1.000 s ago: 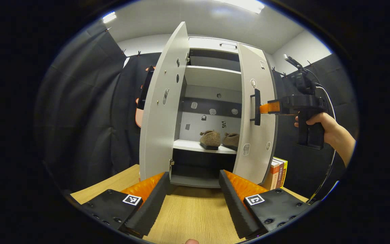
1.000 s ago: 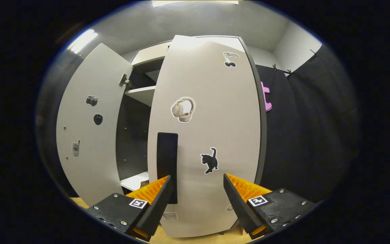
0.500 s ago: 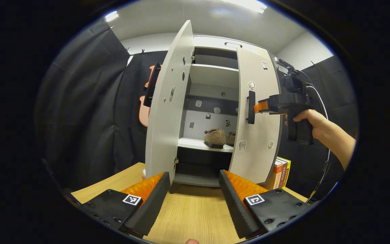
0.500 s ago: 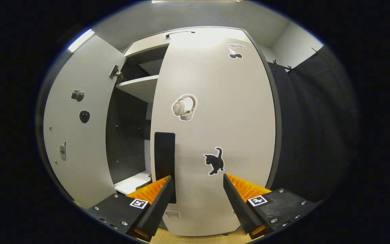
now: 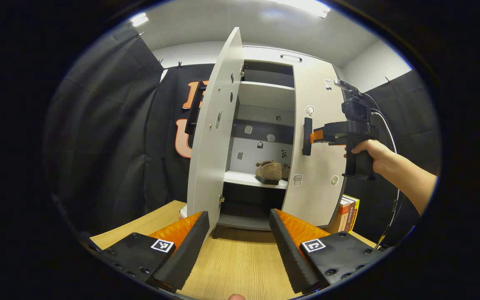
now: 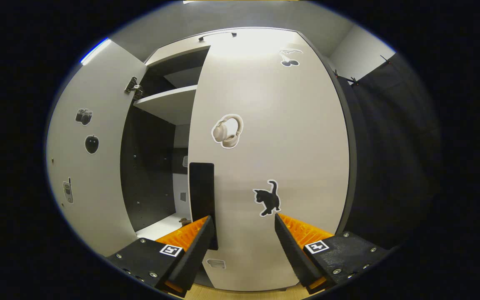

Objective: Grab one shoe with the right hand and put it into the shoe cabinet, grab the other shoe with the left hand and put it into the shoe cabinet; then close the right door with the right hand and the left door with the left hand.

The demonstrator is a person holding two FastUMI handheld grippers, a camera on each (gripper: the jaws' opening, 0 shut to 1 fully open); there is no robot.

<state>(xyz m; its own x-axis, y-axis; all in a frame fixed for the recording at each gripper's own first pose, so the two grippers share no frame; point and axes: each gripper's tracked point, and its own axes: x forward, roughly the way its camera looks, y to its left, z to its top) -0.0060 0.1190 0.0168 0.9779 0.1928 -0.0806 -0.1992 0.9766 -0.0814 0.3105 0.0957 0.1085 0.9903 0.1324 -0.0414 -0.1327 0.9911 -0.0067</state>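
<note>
Pale grey right cabinet door (image 6: 273, 137) lies flat before the open-jawed right gripper (image 6: 243, 241), left of its black handle (image 6: 202, 196); the left gripper (image 5: 236, 241), also open, idles.

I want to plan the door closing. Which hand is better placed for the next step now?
Right. The right gripper is at the handle of the right door, which looks nearly shut. The left gripper waits open over the table, apart from the wide-open left door.

wooden table (image 5: 236, 266) light grain, bare up front | books (image 5: 347, 214) standing upright at the table's far right edge | ceiling light (image 5: 306, 6) glowing overhead | black curtain (image 5: 106, 137) hanging along the left side
</note>
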